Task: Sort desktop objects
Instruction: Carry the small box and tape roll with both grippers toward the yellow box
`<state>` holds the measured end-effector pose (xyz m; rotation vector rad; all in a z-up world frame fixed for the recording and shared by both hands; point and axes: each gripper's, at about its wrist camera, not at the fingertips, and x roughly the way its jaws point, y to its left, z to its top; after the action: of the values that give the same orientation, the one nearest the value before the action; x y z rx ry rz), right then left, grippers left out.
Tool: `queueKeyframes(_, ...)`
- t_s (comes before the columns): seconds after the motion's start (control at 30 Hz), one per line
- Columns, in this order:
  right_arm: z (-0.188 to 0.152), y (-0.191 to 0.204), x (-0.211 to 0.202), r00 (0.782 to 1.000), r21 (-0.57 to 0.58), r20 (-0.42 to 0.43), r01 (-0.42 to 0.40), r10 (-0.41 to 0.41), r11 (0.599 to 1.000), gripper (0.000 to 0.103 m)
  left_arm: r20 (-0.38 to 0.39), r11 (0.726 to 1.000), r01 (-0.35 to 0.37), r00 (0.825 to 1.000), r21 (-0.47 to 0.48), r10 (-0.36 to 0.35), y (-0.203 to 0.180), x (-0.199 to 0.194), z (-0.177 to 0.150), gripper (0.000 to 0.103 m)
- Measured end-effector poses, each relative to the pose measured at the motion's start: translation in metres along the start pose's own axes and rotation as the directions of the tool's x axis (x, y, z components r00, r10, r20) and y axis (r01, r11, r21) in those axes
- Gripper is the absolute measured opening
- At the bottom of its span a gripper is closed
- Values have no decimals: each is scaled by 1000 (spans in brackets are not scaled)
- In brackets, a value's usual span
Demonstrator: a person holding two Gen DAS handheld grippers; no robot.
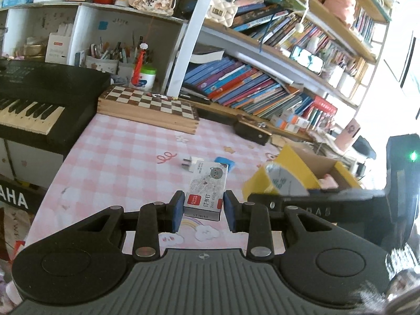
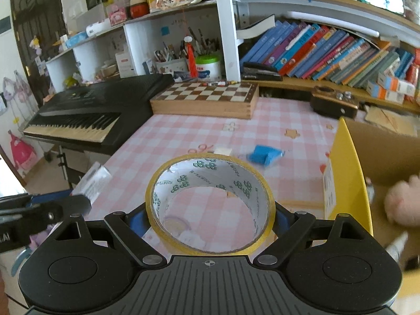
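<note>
My left gripper (image 1: 202, 211) is shut on a grey staple box (image 1: 207, 190) with a cat picture, held just above the pink checked tablecloth (image 1: 118, 162). My right gripper (image 2: 210, 219) is shut on a yellow tape roll (image 2: 210, 204), held above the cloth next to the yellow cardboard box (image 2: 346, 173). The tape roll (image 1: 282, 181) and the box (image 1: 296, 165) also show in the left wrist view at right. On the cloth lie a white plug (image 1: 191, 164) and a blue eraser-like block (image 2: 265, 155). A pink plush toy (image 2: 404, 202) lies in the box.
A wooden chessboard box (image 1: 149, 110) stands at the back of the table. A black keyboard (image 1: 39, 105) lies to the left. A small dark wooden box (image 2: 333, 102) sits at back right. Shelves of books (image 2: 328, 50) and pen pots stand behind.
</note>
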<state>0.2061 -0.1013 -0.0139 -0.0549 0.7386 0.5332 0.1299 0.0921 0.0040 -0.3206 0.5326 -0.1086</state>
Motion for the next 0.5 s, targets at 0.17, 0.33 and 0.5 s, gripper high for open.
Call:
queueKeyframes(0.17, -19, 11, -22, 1000, 15, 1, 9, -9, 1000, 90, 8, 1000, 27, 1000, -10, -27, 0, -25, -8, 30)
queueKeyframes(0.33, -35, 21, -44, 1000, 29, 8, 17, -17, 999, 90, 15, 999, 45, 999, -3, -45, 0, -51, -16, 30)
queueKeyframes(0.5, -52, 31, -63, 1000, 41, 8, 22, -22, 999, 90, 8, 998, 64, 998, 6, -64, 0, -71, -28, 30)
